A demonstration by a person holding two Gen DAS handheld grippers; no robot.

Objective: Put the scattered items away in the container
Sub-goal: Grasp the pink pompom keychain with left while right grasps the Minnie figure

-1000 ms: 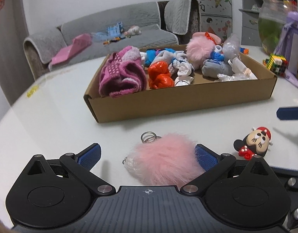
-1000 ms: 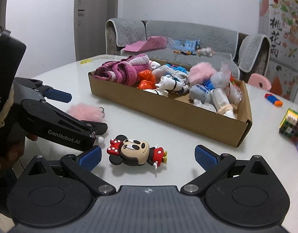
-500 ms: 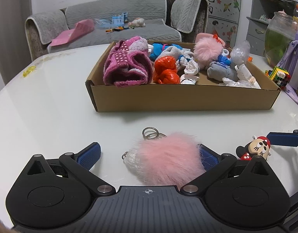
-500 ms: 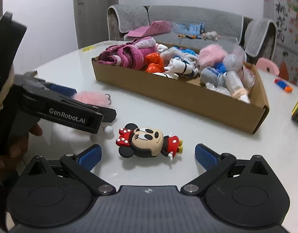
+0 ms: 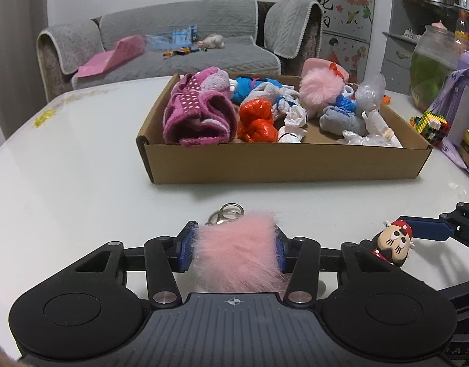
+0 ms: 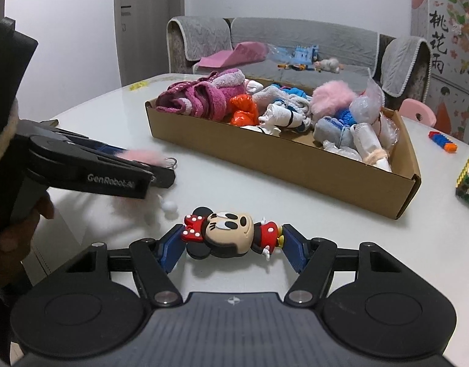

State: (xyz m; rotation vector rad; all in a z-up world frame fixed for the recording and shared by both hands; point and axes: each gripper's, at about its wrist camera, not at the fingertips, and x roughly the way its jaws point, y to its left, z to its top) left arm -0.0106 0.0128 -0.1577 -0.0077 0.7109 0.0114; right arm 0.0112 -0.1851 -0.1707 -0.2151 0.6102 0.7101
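Observation:
My left gripper (image 5: 233, 250) is closing on a fluffy pink pompom keychain (image 5: 237, 263); its blue pads squeeze the fur from both sides, and the metal ring (image 5: 227, 214) sticks out in front. My right gripper (image 6: 231, 249) is closing on a rubber mouse figure (image 6: 231, 235) with a red bow, lying sideways on the white table; the pads touch its bow and feet. The open cardboard box (image 5: 283, 162) stands just beyond, filled with several soft toys, socks and a pink cloth. In the right wrist view the left gripper (image 6: 155, 171) is at the left with the pompom (image 6: 142, 156).
A colourful block cube (image 6: 468, 180) and an orange-blue toy (image 6: 442, 142) lie right of the box. A glass jar (image 5: 433, 61) and a purple item stand at the table's far right. A small white ball (image 6: 168, 206) lies near the mouse figure. A grey sofa stands behind.
Both grippers' jaws have come in from wide open. The left pads now press the pompom into a narrow block, and the right pads have reached the mouse figure's two ends.

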